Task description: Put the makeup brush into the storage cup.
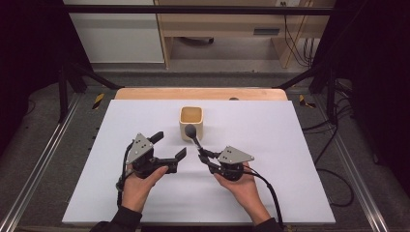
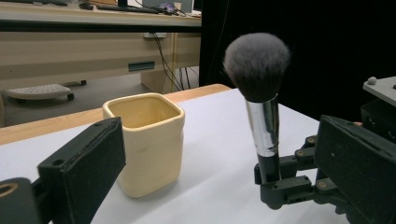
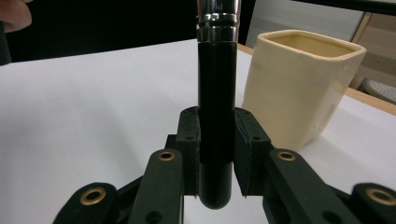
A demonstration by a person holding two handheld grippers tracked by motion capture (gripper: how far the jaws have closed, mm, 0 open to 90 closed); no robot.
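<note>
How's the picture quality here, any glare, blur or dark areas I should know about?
High view: the white table is evenly lit, the surroundings fall into black. Left gripper view: the brush and cup are sharp, its own near jaws soft. Right gripper view: bright glints on the brush's metal ferrule, and the cup's far edge slightly soft.

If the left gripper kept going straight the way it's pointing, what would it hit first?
Probably the brush held upright by the right gripper; the cream cup sits just left of that line. Depth is uncertain.
</note>
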